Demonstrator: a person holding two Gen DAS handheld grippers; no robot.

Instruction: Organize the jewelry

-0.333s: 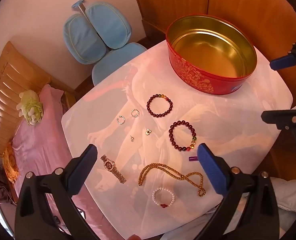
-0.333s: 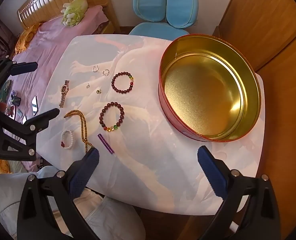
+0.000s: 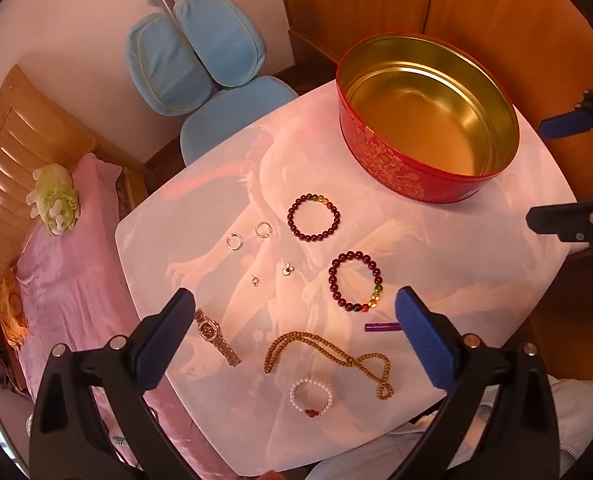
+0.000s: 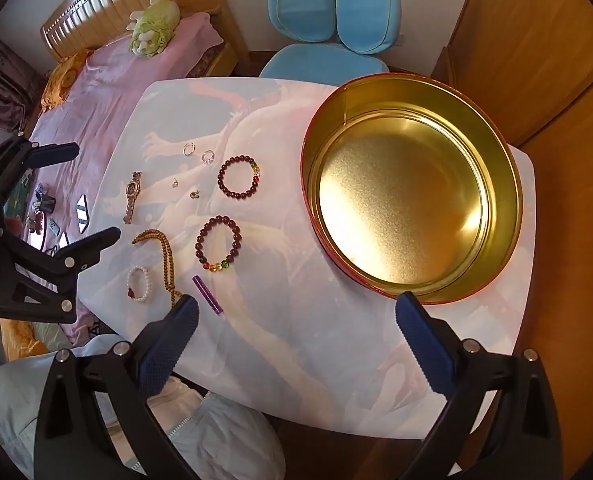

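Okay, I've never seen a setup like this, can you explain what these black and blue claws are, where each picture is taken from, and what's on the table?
They are two hand-held grippers, each carrying a camera that looks along its fingers. One picture looks out from the left gripper, the other from the right gripper. Both are open and hold nothing. On the white table stands an empty red tin. Beside it lie two dark bead bracelets, a white bead bracelet, a wooden bead necklace, a watch, two small rings and a purple stick.
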